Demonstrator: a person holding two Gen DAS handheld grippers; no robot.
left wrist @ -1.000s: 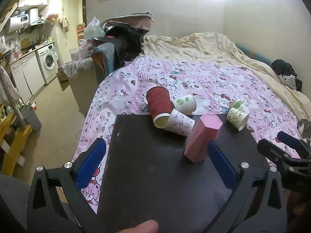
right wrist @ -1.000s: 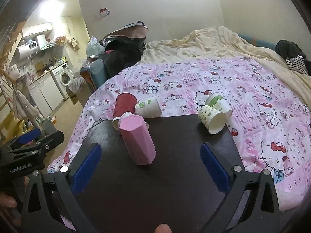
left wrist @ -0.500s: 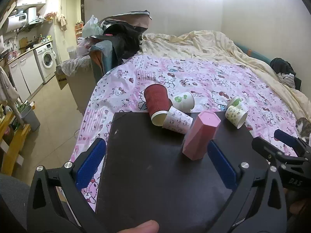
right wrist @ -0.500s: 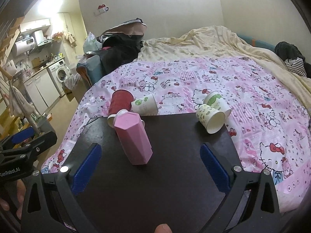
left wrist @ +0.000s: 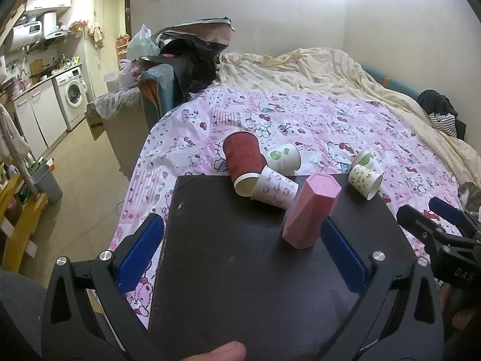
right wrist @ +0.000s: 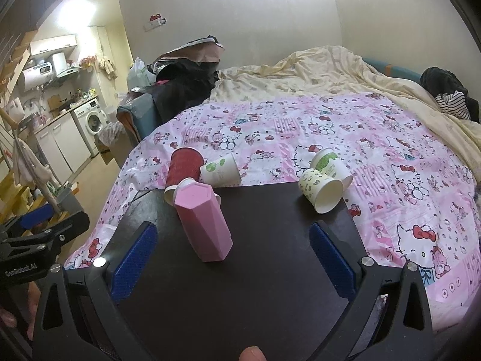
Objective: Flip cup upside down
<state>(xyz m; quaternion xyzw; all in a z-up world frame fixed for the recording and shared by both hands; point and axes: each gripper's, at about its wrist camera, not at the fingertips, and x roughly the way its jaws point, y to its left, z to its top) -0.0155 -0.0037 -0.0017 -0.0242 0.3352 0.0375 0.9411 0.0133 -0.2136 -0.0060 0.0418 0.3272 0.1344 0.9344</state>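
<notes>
- Pink cup [left wrist: 312, 210] [right wrist: 203, 222], faceted, stands on the dark surface [left wrist: 255, 270] [right wrist: 255, 270] with its closed end up, leaning a little in both views.
- Left tool [left wrist: 240, 252] is wide open with nothing between its blue pads; the pink cup stands just beside its right pad [left wrist: 344, 255].
- Right tool [right wrist: 231, 258] is also wide open and holds nothing; the pink cup stands between its pads, nearer the left one.
- Red ribbed cup [left wrist: 243, 159] [right wrist: 182, 171] lies on its side at the surface's far edge, touching a patterned white cup [left wrist: 275, 188].
- A white cup with a green print [left wrist: 285, 157] [right wrist: 221, 170] lies on the pink bedsheet [left wrist: 330, 126] [right wrist: 390, 165] just beyond them.
- Two more paper cups [left wrist: 365, 177] [right wrist: 323, 188] lie tipped at the far right corner.
</notes>
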